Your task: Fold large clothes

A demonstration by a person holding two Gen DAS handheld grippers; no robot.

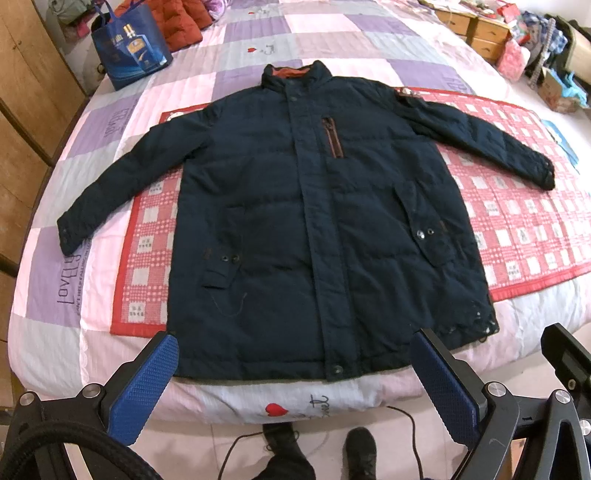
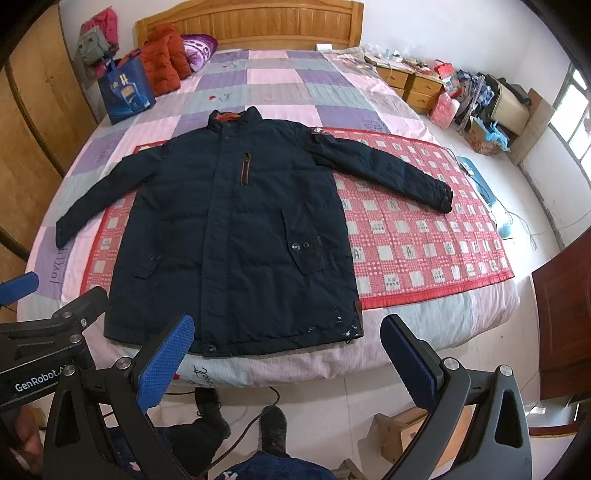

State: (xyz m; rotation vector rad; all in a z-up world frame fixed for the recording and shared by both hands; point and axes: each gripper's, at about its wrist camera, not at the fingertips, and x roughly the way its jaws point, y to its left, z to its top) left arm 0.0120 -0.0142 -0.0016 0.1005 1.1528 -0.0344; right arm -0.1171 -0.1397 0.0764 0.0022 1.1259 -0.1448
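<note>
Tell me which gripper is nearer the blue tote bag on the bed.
Left. The left gripper hangs open at the jacket's hem, on the bed's side where the blue tote bag stands. The right gripper hangs open beside it, further from the bag.

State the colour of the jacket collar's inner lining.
Orange collar lining, clearest in the right wrist view.

The bed (image 2: 424, 325) wears a quilt (image 1: 258, 40) of pink, purple and grey patches. Across its near half lies a red checked mat (image 2: 417, 236), and on that — spread flat, front up, sleeves out to both sides — a dark navy jacket (image 1: 280, 229). Near the headboard (image 2: 258, 26) sit a blue bag (image 1: 129, 51) and an orange-red padded garment (image 2: 164, 57).
</note>
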